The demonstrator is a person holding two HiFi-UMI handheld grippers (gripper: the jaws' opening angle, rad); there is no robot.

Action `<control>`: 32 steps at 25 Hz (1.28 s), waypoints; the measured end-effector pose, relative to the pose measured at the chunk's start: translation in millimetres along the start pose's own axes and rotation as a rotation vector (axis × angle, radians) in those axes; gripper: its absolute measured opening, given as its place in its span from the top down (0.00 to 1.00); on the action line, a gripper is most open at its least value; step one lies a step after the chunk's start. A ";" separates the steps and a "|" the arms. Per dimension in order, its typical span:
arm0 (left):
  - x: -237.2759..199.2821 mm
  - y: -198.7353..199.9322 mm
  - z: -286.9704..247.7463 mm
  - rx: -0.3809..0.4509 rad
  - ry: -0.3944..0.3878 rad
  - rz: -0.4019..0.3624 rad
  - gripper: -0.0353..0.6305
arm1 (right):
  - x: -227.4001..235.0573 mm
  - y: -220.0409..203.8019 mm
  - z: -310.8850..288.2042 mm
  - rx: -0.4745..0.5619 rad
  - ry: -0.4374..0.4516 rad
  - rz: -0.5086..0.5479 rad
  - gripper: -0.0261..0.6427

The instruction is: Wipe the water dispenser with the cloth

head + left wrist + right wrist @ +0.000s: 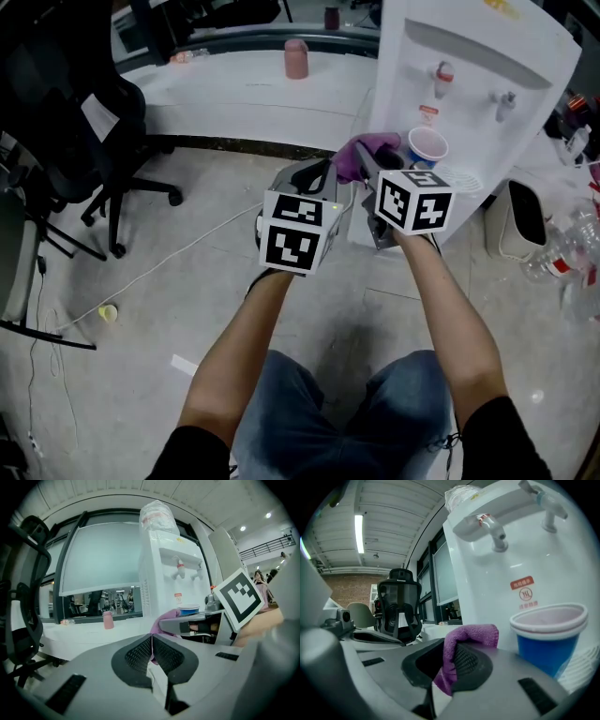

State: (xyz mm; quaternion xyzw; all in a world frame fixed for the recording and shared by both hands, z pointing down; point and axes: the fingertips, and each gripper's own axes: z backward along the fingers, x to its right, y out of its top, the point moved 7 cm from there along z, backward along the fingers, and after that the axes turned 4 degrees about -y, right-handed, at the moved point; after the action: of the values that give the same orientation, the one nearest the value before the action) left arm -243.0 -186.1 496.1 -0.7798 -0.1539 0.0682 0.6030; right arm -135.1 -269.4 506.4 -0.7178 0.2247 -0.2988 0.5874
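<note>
Right gripper (449, 657) clamped purple cloth (472, 633) beside blue cup (548, 641) at water dispenser (487, 573); left gripper (152, 652) jaws pressed together.

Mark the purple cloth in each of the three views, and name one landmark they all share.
Head view: cloth at upper centre, just left of the blue cup.
Left gripper view: cloth at centre, at the closed tips of the left claw, left of the cup.
Right gripper view: cloth at lower centre, pinched in the right claw, left of the cup.
Shared landmark: the blue cup.
</note>
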 end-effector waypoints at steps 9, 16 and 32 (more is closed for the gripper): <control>6.7 -32.1 -15.6 -0.022 -0.010 0.018 0.91 | 8.3 -36.4 -2.1 -0.031 0.011 -0.005 0.90; 12.1 -47.3 -15.4 -0.007 0.012 0.028 0.91 | -22.1 -62.4 -0.7 -0.072 0.112 0.168 0.90; 31.1 -72.6 -37.1 -0.002 -0.028 0.027 0.91 | 17.8 -104.7 6.0 -0.166 0.008 0.170 0.90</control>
State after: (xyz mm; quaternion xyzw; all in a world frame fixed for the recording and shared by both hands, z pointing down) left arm -214.4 -193.8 578.1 -0.7814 -0.1519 0.0873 0.5989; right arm -121.1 -255.3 610.9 -0.7413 0.3110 -0.2312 0.5480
